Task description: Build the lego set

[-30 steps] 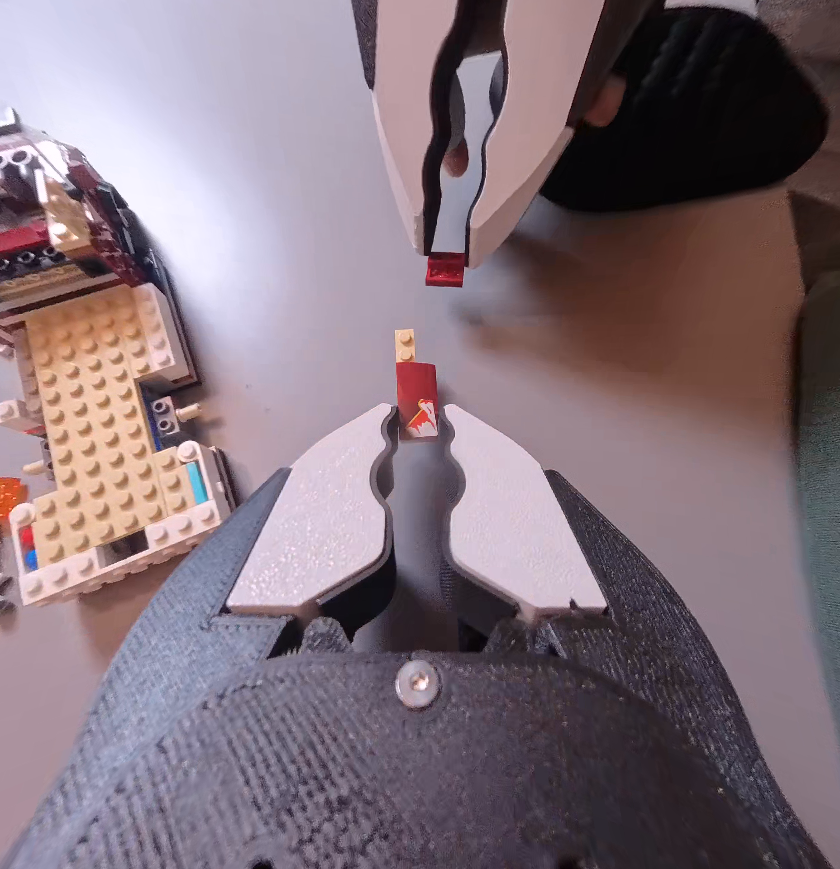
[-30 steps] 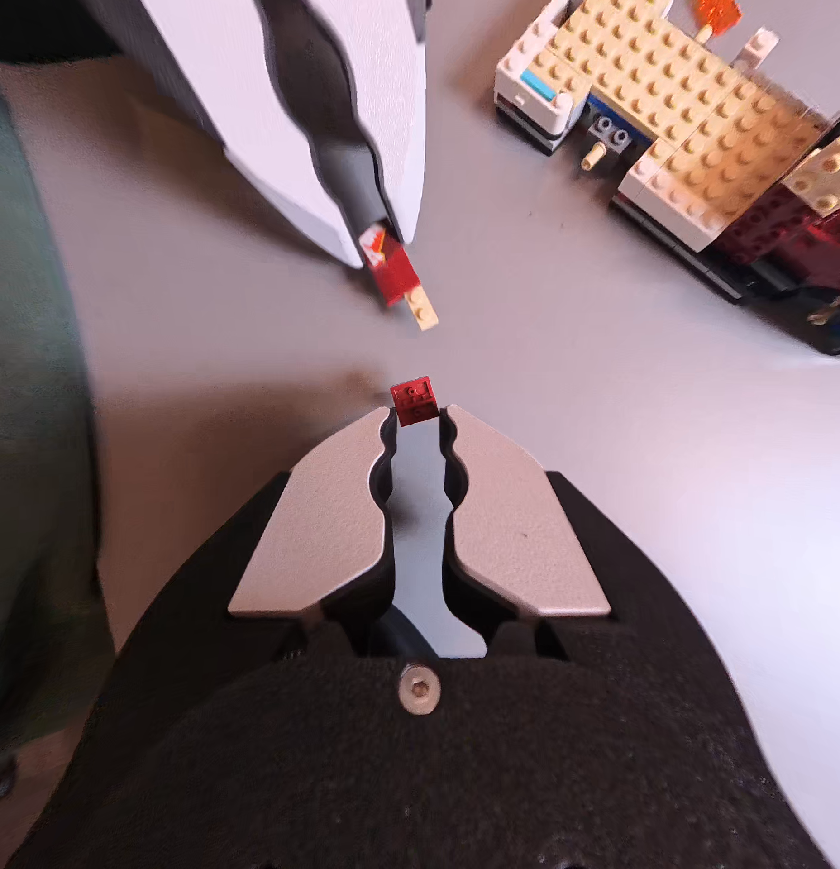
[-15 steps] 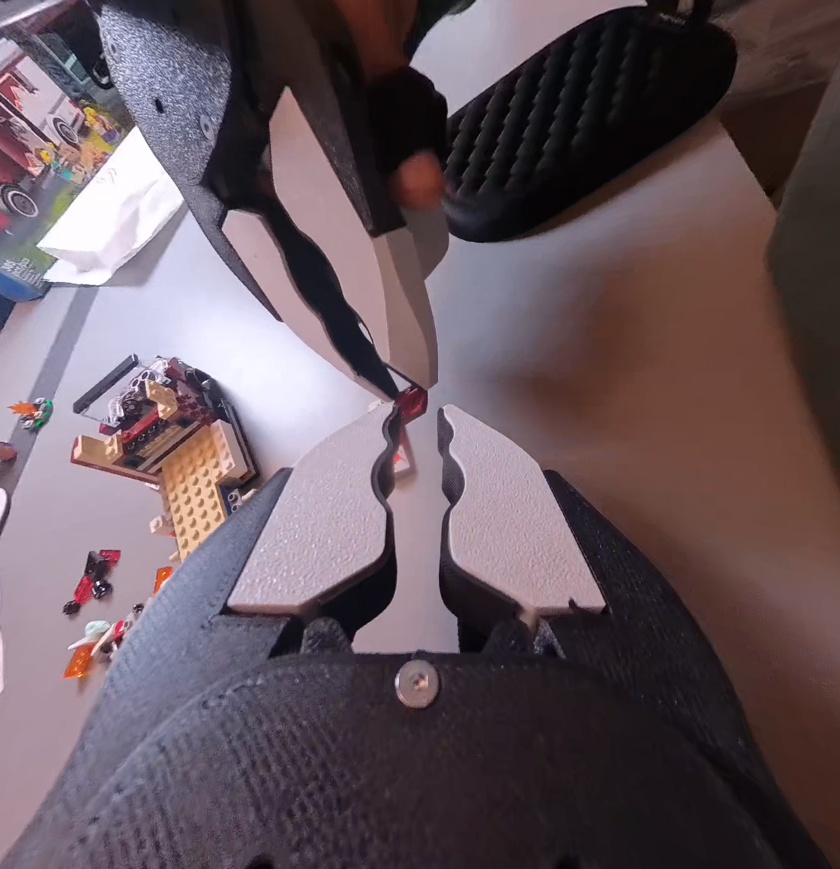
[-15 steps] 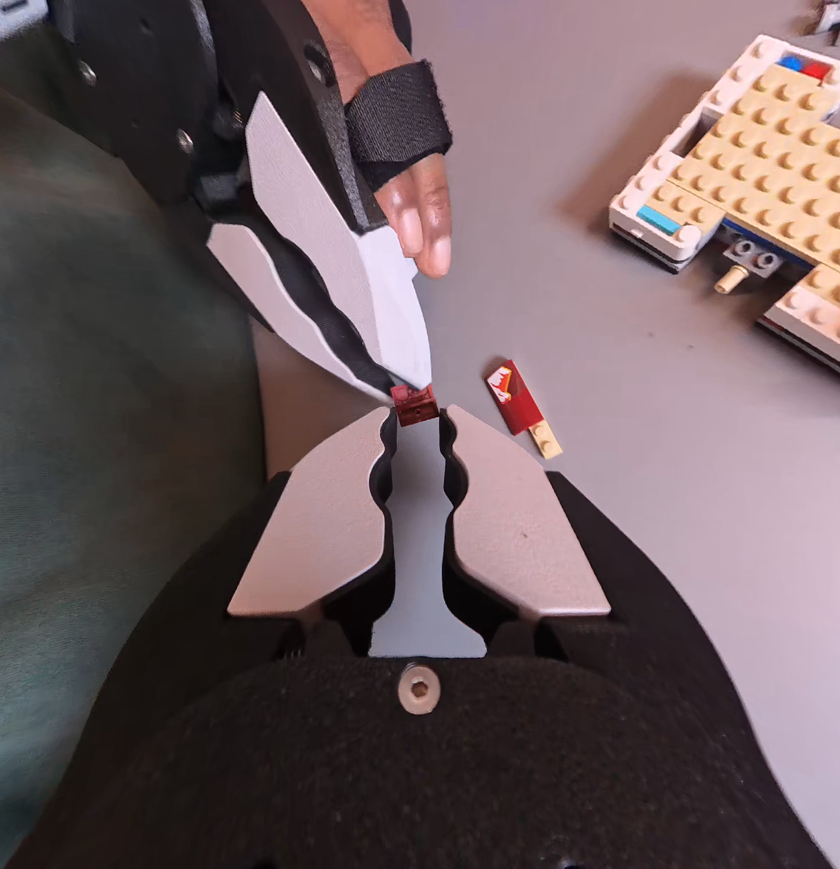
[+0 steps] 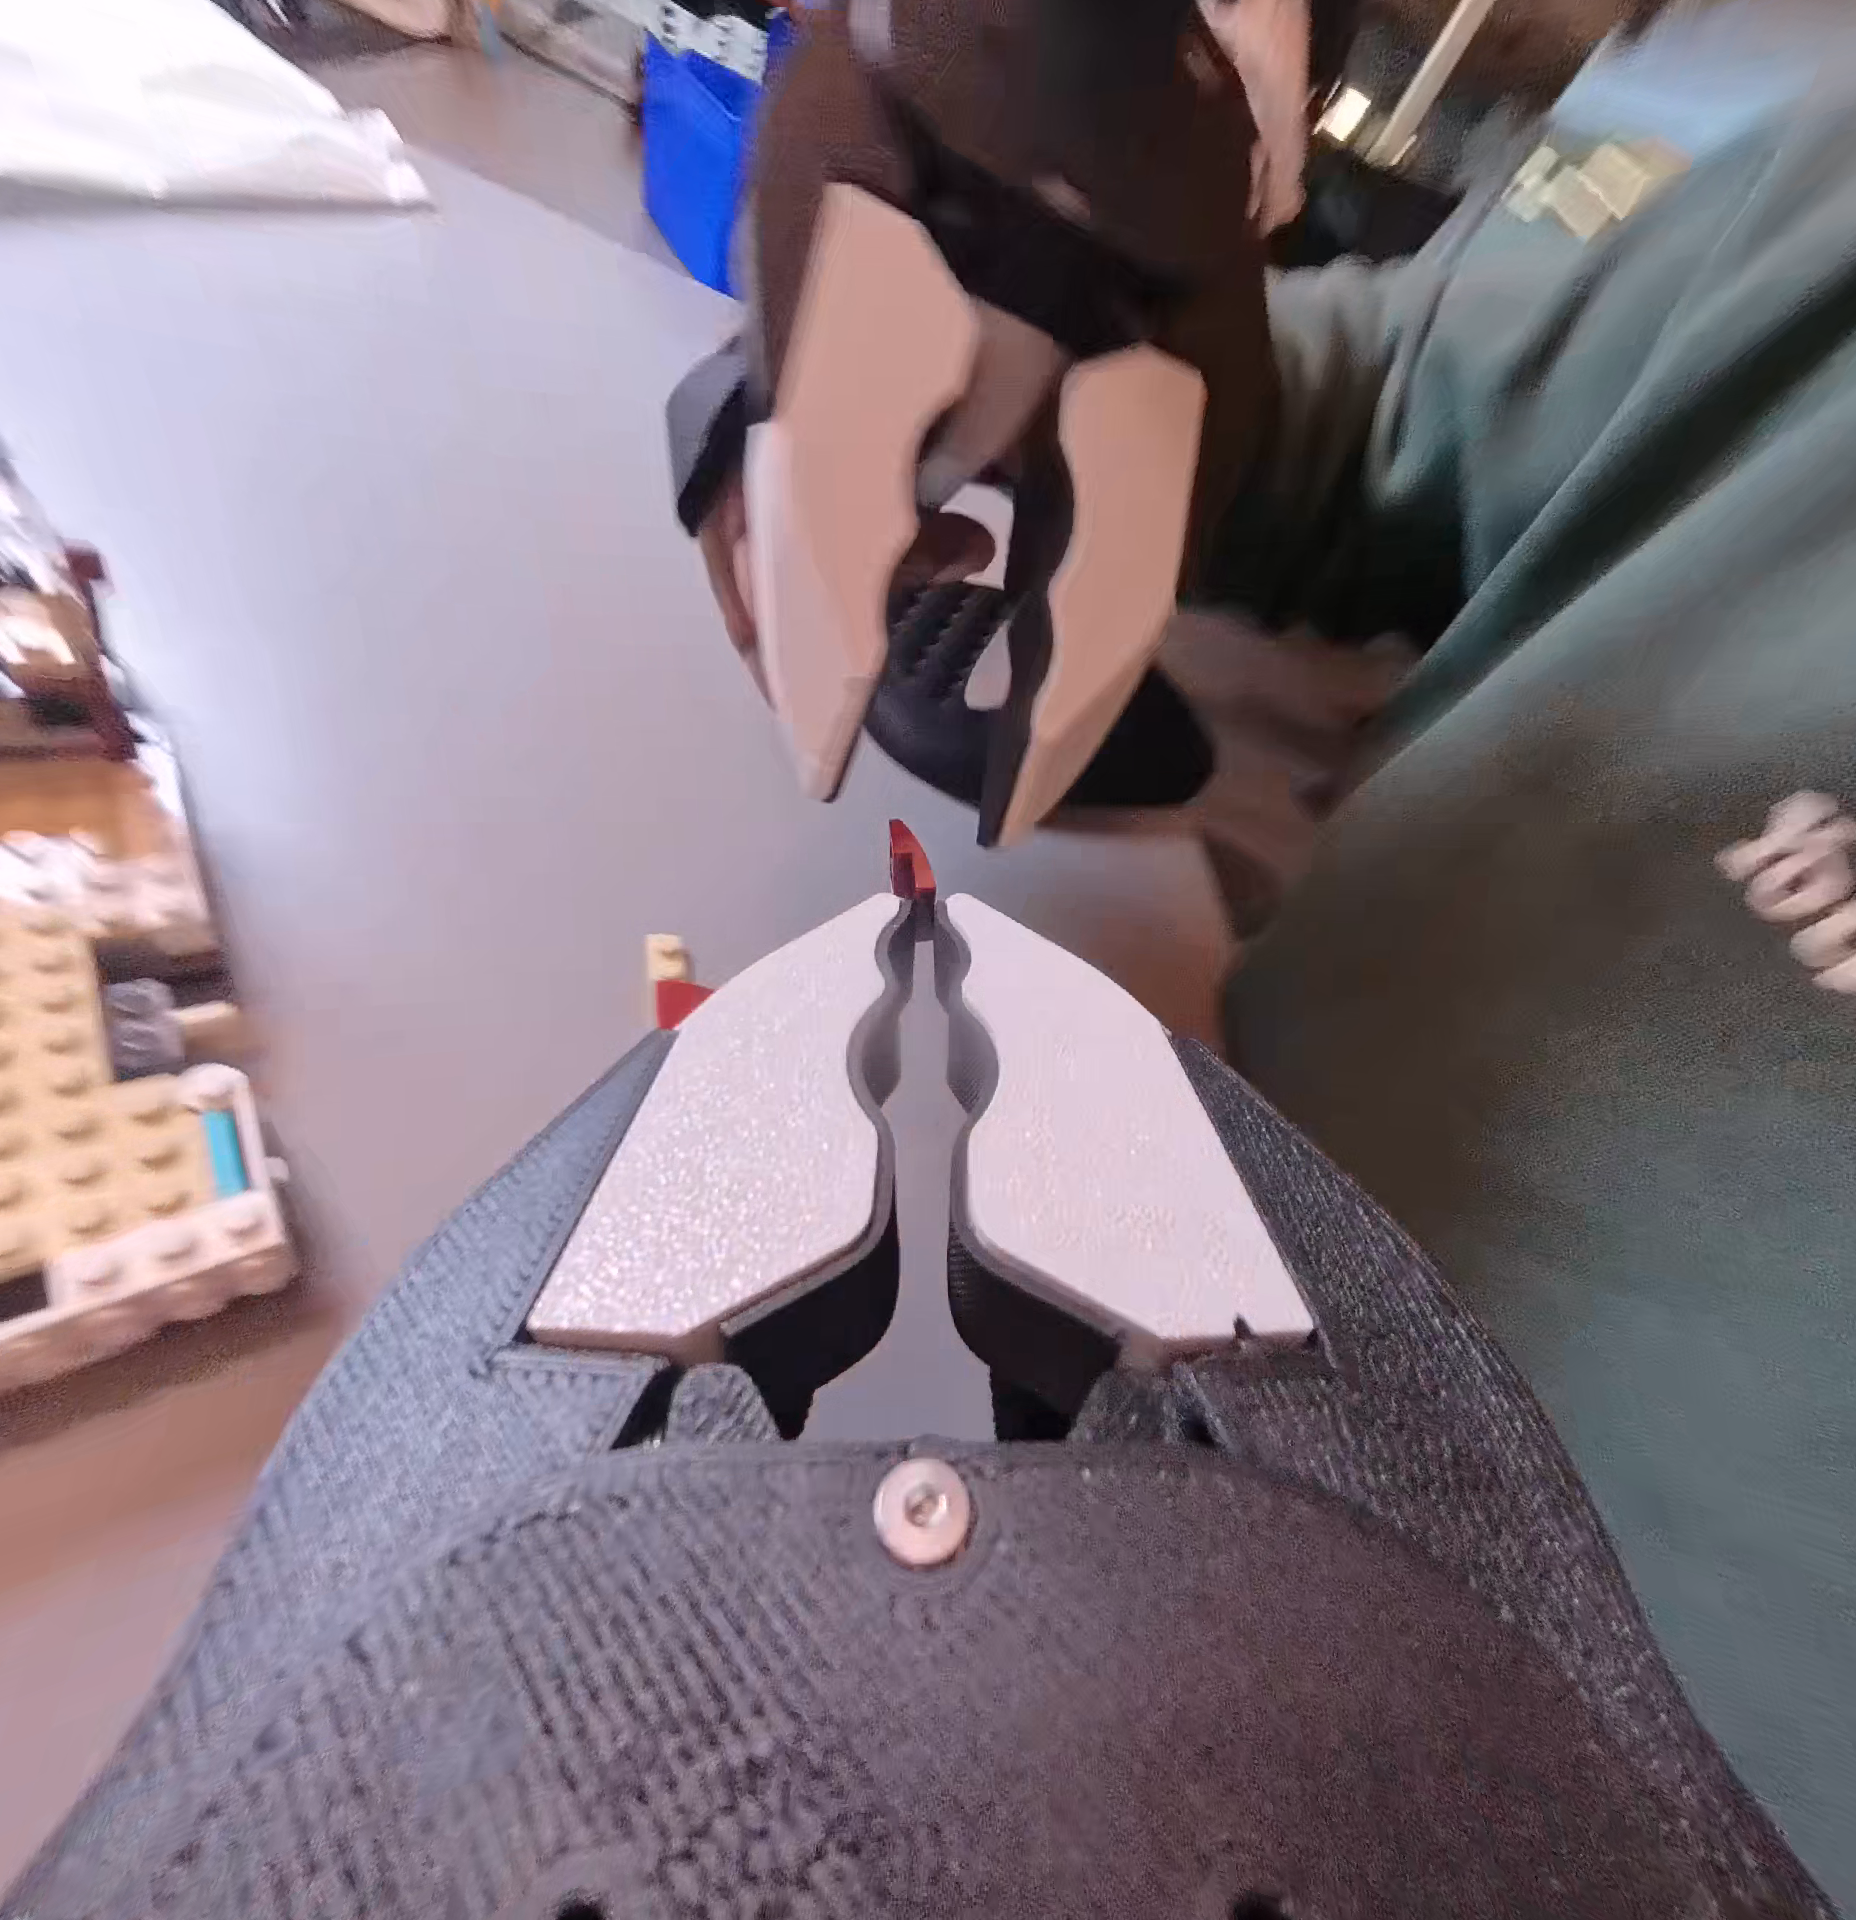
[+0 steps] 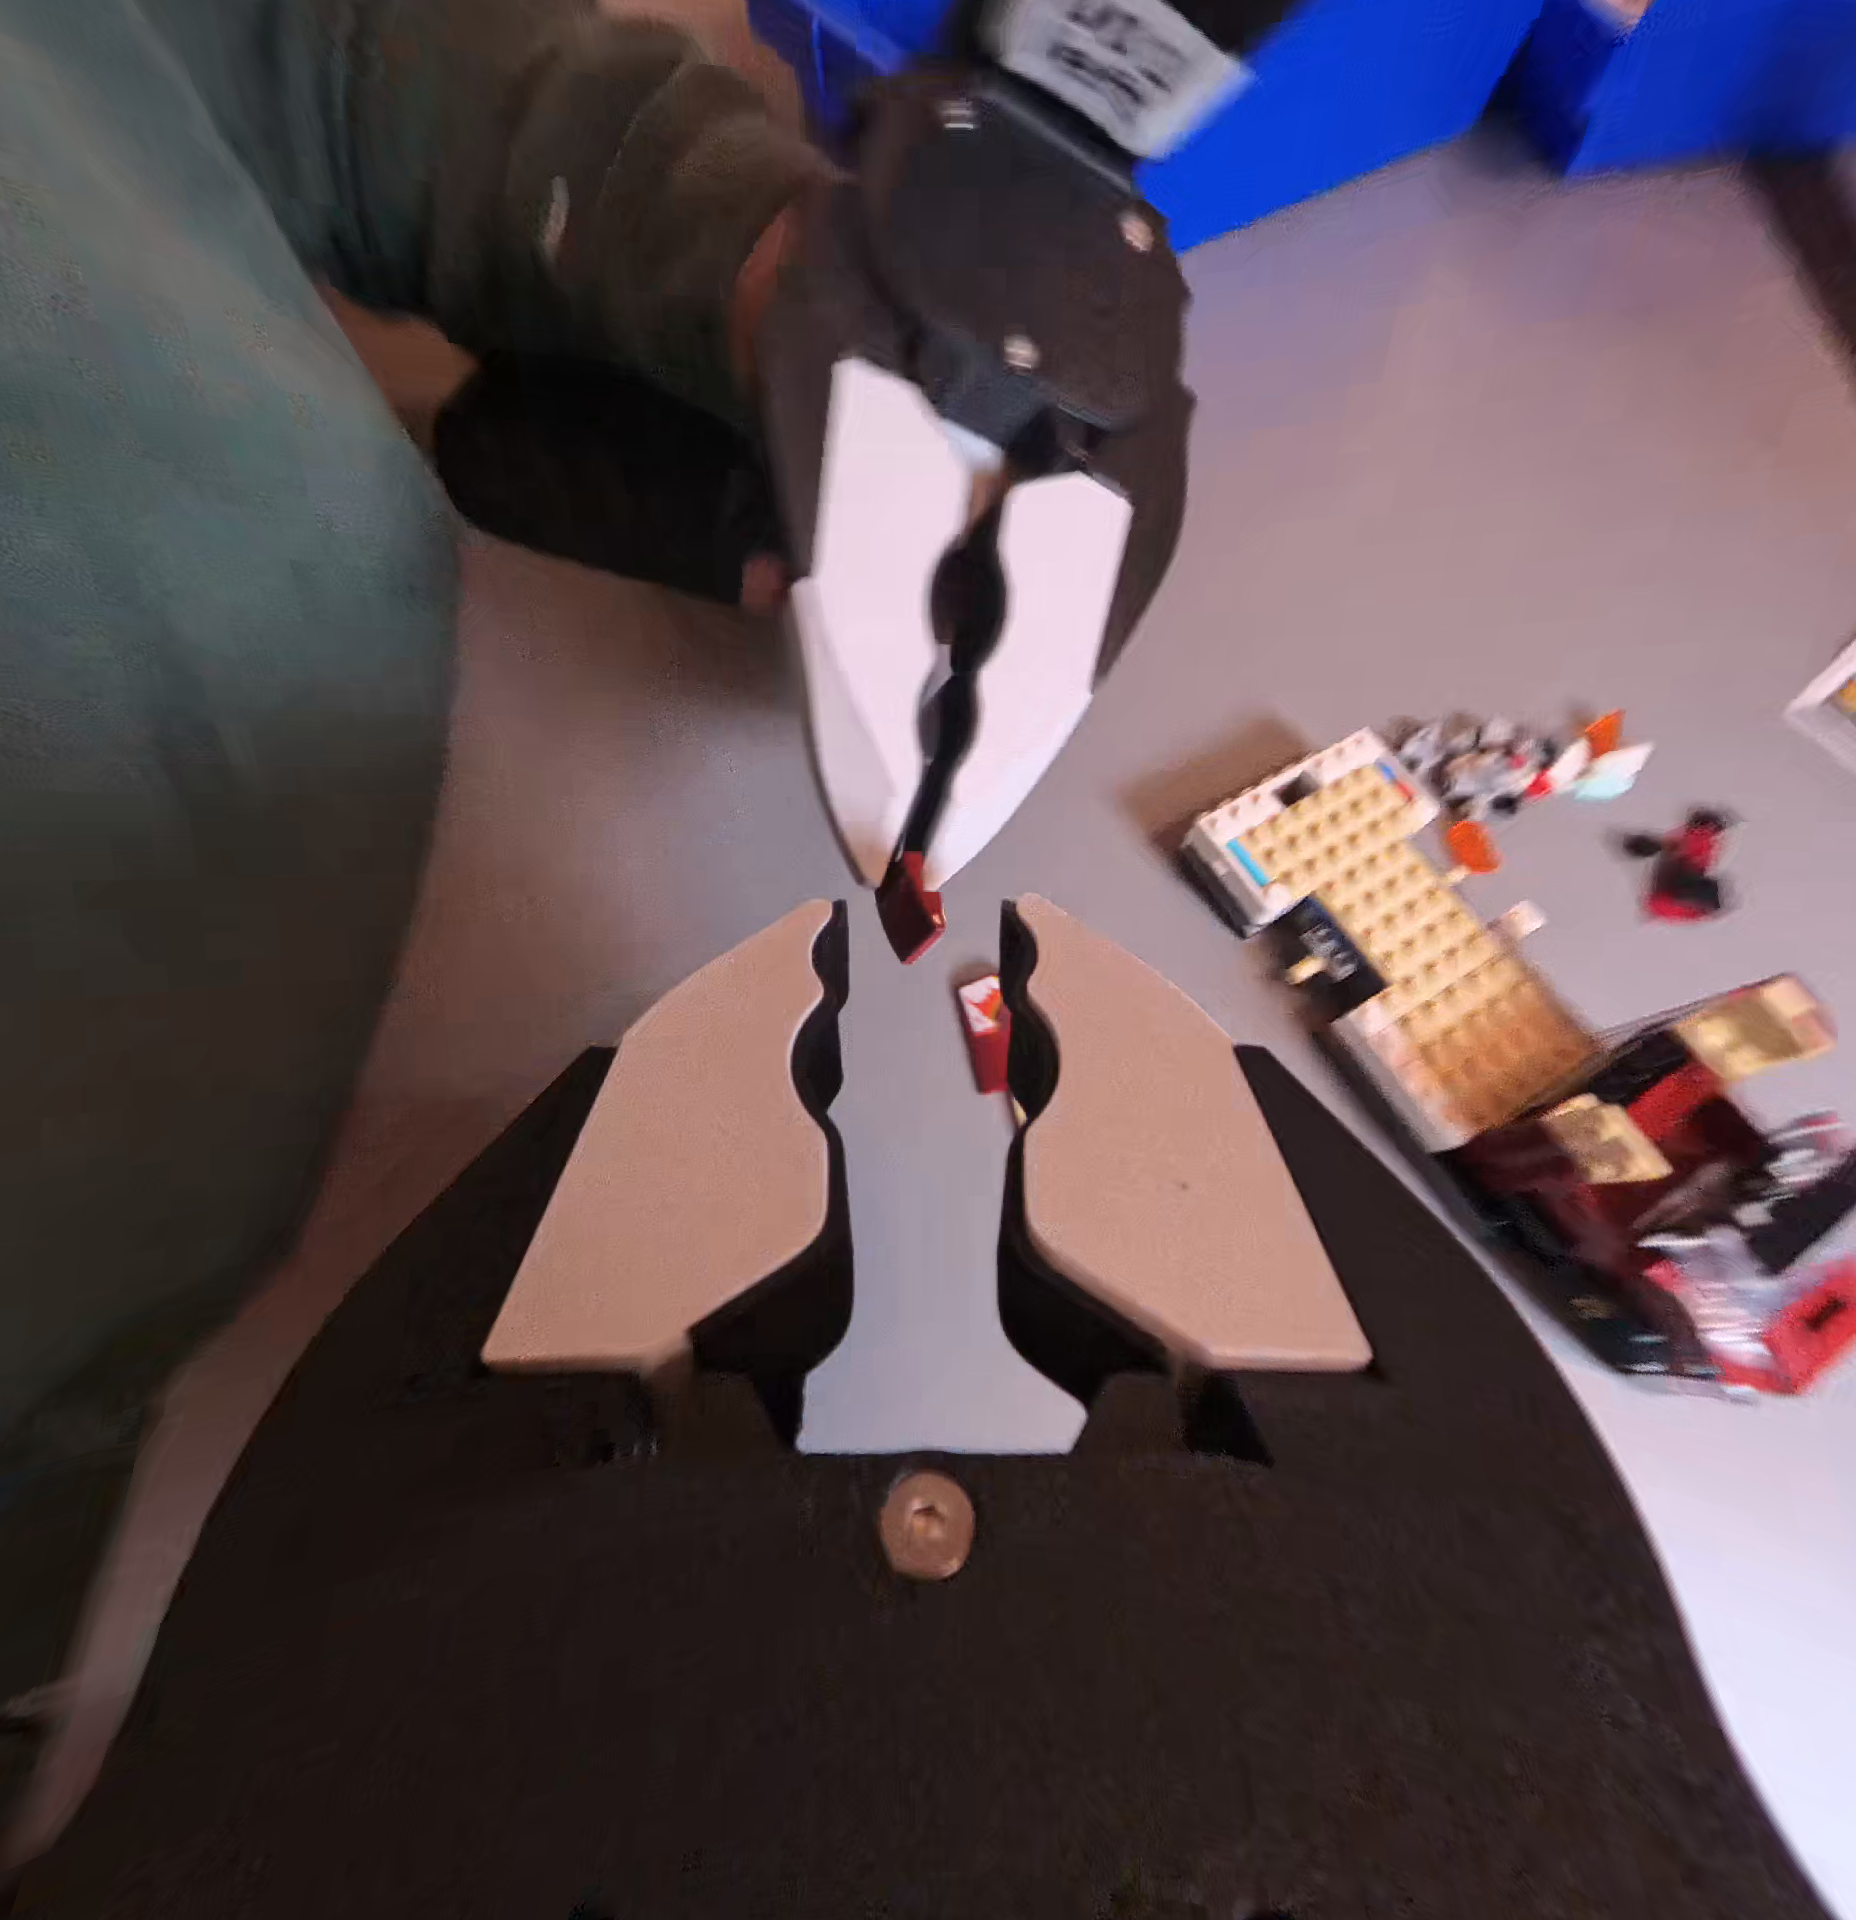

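My left gripper (image 5: 919, 904) is shut on a small dark red brick (image 5: 911, 868), held by its tips above the grey table (image 5: 436, 623). My right gripper (image 6: 924, 909) is open and empty, its tips either side of that brick (image 6: 911, 920). In the left wrist view the right gripper (image 5: 908, 816) hangs open just beyond the brick. In the right wrist view the left gripper (image 6: 908, 873) points down at me. A red printed tile on a tan plate (image 6: 984, 1023) lies on the table, also in the left wrist view (image 5: 666, 982). The tan-and-white build (image 6: 1423, 966) stands to the right.
The build also shows at the left (image 5: 62, 1091). Loose small pieces (image 6: 1506, 769) and a red-black part (image 6: 1682, 878) lie beyond it. Blue boxes (image 6: 1350, 114) stand at the far edge. The person's green sweatshirt (image 5: 1526, 1039) fills one side. Left and right tips are no more than a few centimetres apart.
The left gripper left the printed tile on the table and closed on the small red brick. The right gripper opened and let go of that brick. Both grippers rose.
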Action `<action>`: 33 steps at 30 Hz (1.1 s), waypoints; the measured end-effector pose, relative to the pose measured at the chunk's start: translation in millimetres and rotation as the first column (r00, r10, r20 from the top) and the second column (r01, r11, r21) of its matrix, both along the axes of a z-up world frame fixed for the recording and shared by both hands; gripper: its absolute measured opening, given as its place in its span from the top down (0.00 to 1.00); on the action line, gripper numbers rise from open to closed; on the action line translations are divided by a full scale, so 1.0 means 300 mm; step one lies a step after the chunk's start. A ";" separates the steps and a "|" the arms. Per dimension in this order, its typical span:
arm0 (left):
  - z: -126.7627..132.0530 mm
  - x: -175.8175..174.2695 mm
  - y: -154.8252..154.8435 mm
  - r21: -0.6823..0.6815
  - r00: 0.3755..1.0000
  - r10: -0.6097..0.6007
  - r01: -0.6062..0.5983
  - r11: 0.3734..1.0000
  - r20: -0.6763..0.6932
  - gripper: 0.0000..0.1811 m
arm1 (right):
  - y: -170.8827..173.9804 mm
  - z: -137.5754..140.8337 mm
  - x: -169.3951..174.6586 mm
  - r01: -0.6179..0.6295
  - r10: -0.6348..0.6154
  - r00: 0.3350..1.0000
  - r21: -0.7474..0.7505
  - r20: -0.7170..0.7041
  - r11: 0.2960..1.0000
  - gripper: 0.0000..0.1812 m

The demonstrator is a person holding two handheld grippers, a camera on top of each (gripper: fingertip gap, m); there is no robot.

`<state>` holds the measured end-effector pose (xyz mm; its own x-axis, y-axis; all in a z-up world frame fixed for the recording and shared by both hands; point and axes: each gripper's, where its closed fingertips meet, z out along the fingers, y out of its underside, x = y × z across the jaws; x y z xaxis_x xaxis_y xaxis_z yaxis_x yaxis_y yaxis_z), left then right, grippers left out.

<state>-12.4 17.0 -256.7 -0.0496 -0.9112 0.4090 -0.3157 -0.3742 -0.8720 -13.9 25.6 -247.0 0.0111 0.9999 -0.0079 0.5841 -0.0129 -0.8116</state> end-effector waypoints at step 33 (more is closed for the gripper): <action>-0.241 0.003 0.053 0.328 0.896 0.126 0.023 0.945 -0.426 0.89 | 0.109 -0.263 0.117 0.668 -0.613 0.704 -0.040 0.358 0.743 0.91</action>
